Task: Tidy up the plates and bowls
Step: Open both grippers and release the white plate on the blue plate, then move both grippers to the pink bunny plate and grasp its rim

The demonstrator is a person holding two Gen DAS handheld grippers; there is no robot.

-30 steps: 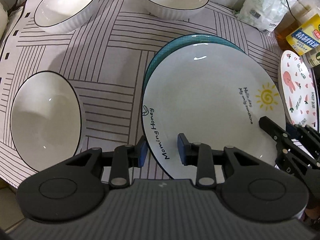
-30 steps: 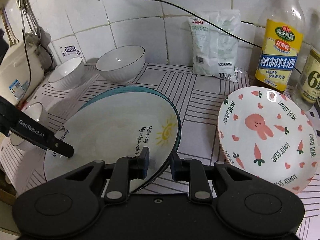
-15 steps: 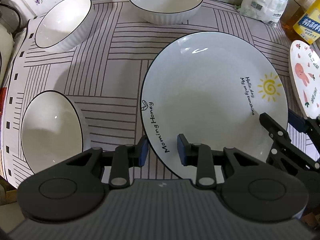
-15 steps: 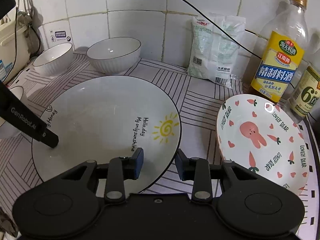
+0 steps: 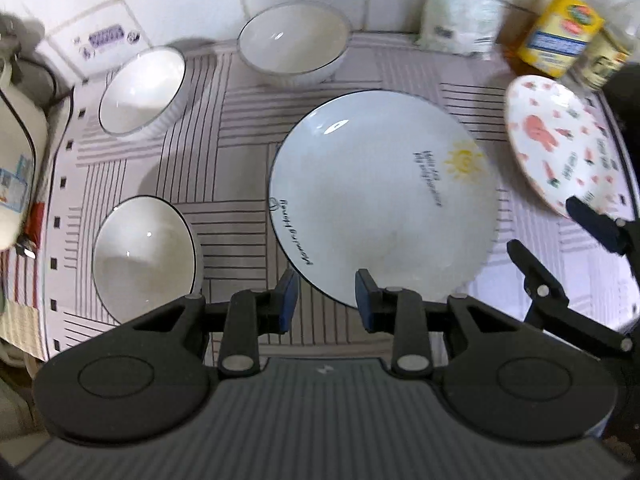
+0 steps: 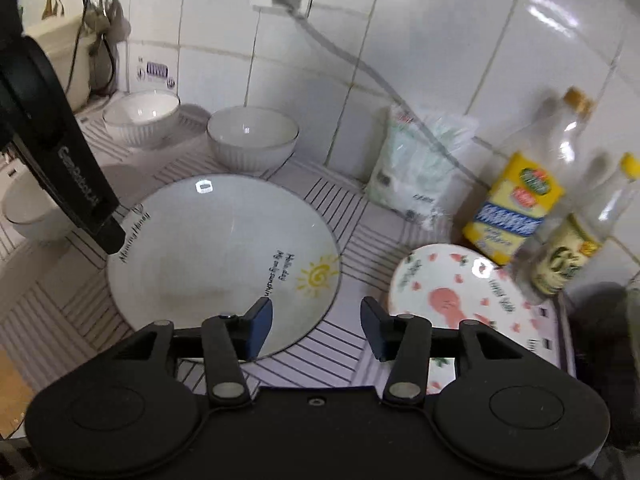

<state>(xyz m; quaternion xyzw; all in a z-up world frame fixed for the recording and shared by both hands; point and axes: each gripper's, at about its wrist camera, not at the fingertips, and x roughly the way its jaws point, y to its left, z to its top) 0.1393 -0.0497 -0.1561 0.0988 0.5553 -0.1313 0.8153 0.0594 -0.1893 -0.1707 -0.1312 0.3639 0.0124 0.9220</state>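
With the sun plate (image 5: 380,196) lying flat mid-surface, both the left gripper (image 5: 326,294) and right gripper (image 6: 316,326) hang apart and empty, so the next grasp is probably the rabbit plate (image 6: 460,296) just right.

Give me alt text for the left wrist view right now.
The open left gripper hovers over the near rim of a big white sun plate lying flat on a striped mat. Three white bowls sit left and behind; a bunny plate and the right gripper are at right.
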